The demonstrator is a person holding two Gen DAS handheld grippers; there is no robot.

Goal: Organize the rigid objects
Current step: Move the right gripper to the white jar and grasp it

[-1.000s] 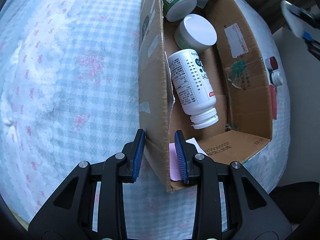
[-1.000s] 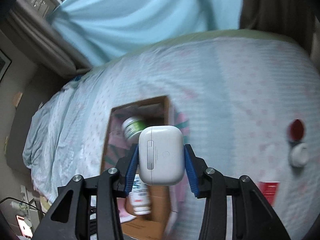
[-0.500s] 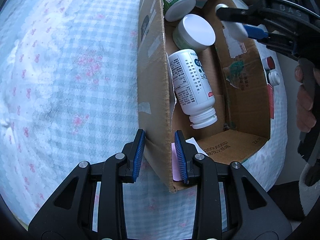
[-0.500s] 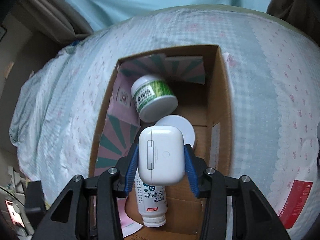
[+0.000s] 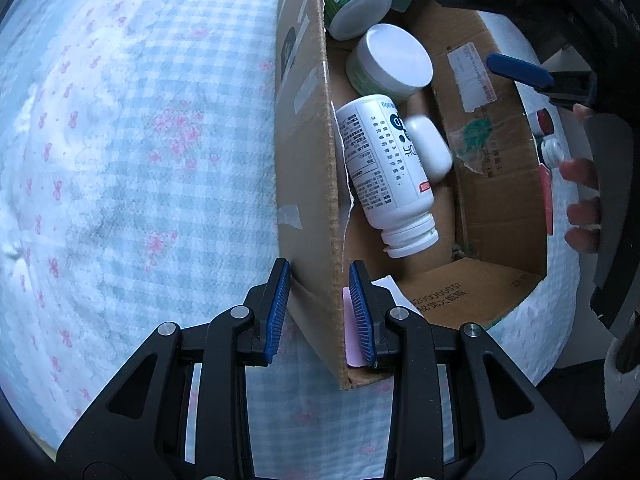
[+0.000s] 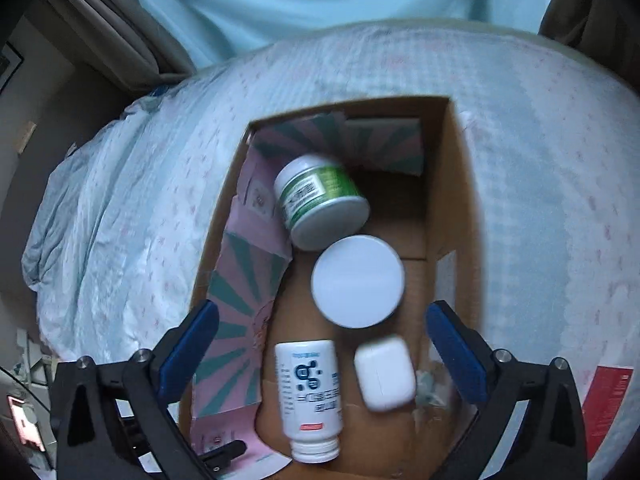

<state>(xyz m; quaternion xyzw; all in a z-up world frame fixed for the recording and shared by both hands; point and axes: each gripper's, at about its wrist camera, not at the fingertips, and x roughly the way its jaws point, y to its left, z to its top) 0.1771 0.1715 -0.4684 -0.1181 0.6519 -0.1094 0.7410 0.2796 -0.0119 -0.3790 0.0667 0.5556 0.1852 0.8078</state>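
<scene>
The cardboard box sits on the bed. In it, the earbud case lies just right of the lying pill bottle, the lidded jar behind them, the tipped jar farthest back.

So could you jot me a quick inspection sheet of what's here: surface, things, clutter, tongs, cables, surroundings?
Surface: bed with checked floral cover.
Job's things: cardboard box holding white bottle, white earbud case, green-label jar, white-lidded jar.
Clutter: red cap and white cap outside the box.
Tongs: left tongs straddle the box wall; right tongs open above the box.
Cables: nothing seen.
Surroundings: curtain.
</scene>
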